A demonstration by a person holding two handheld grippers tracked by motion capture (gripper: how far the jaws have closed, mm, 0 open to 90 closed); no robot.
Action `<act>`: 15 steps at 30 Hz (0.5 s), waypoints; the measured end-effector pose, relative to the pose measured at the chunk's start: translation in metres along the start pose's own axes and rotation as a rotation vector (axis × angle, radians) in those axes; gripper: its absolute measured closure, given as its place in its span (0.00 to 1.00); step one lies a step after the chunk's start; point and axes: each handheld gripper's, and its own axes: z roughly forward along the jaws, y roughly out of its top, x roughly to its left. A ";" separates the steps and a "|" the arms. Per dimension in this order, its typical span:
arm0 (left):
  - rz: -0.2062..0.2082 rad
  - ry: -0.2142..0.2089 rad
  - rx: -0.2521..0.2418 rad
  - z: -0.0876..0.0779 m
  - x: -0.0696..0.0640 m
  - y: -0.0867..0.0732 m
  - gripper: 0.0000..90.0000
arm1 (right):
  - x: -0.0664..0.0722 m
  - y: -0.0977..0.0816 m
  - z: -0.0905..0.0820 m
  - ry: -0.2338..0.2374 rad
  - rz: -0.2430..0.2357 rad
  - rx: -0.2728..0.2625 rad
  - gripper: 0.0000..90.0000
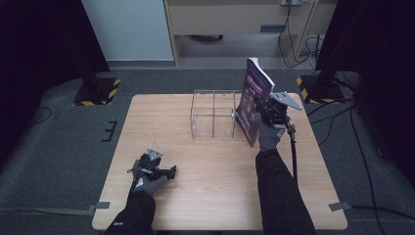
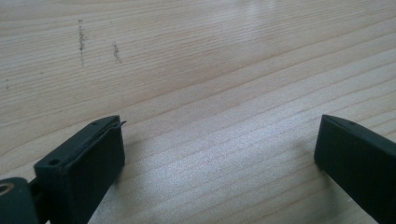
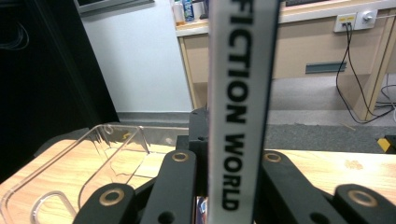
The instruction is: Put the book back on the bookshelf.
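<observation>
My right gripper (image 1: 264, 111) has its fingers clenched on a book (image 1: 254, 100), which I hold upright above the bench (image 1: 215, 196) at its far right part, just beside the right end of the clear rack (image 1: 213, 113). In the right gripper view the white spine (image 3: 243, 93), lettered "FICTION WORLD", stands straight up between the two black fingers (image 3: 177, 186), with the clear rack (image 3: 93, 154) low on the left. My left gripper (image 1: 169, 172) rests on the near left part of the bench, well apart from the book. Its fingers (image 2: 84, 163) are released, spread wide over bare wood (image 2: 210, 70), with nothing between them.
</observation>
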 end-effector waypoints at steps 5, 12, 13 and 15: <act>0.000 0.000 0.000 0.000 0.000 0.000 0.01 | -0.002 -0.007 0.002 -0.006 0.010 0.002 0.92; 0.000 0.000 0.000 0.000 0.000 0.000 0.01 | -0.006 -0.019 0.002 -0.010 0.013 0.001 0.92; 0.000 0.000 0.000 0.000 0.000 0.000 0.01 | -0.006 -0.019 0.002 -0.010 0.013 0.001 0.92; 0.000 0.000 0.000 0.000 0.000 0.000 0.01 | -0.007 -0.021 0.002 -0.008 0.019 -0.004 0.92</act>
